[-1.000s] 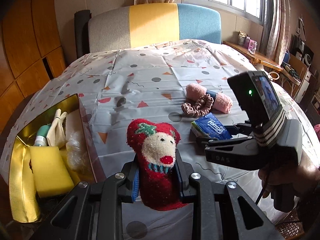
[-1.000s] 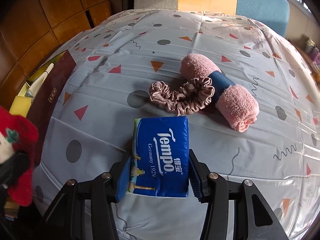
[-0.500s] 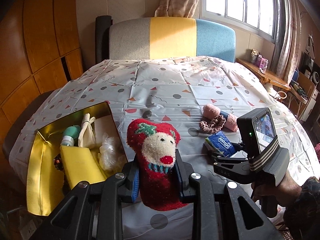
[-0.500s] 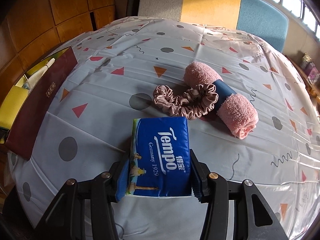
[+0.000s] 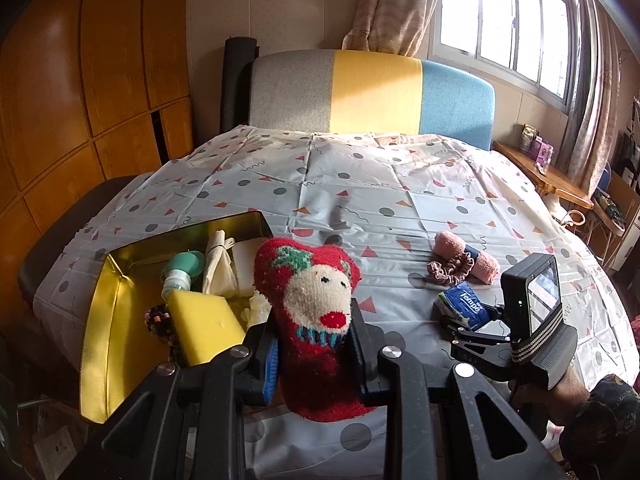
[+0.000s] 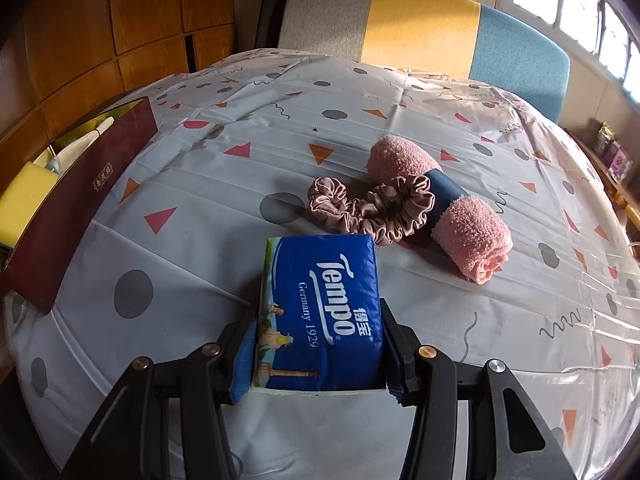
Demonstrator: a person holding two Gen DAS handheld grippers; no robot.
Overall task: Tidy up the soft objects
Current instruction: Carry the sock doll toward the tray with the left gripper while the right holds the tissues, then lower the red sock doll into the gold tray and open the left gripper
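Observation:
My left gripper (image 5: 314, 354) is shut on a red knitted sock (image 5: 316, 320) with a cream face, held up in the air above the table's near edge, right of the gold tin (image 5: 96, 320). In the tin lie a yellow sponge (image 5: 202, 320), a green item, cloth and plastic wrap. My right gripper (image 6: 318, 344) is shut on a blue Tempo tissue pack (image 6: 320, 312), low over the tablecloth; the pack (image 5: 462, 306) and that gripper (image 5: 460, 328) also show in the left wrist view. Beyond lie a brown scrunchie (image 6: 372, 208) and a rolled pink towel (image 6: 452, 208) with a blue band.
The tin's dark red outer wall (image 6: 68, 208) stands at the table's left edge. A patterned tablecloth (image 6: 400, 120) covers the round table. A grey, yellow and blue chair back (image 5: 372, 92) stands behind it; wooden cabinets are left, a cluttered shelf (image 5: 548, 172) right.
The left gripper has risen and pulled back with the sock, so the tin and table look farther and lower. The right gripper has hardly moved, still holding the tissue pack.

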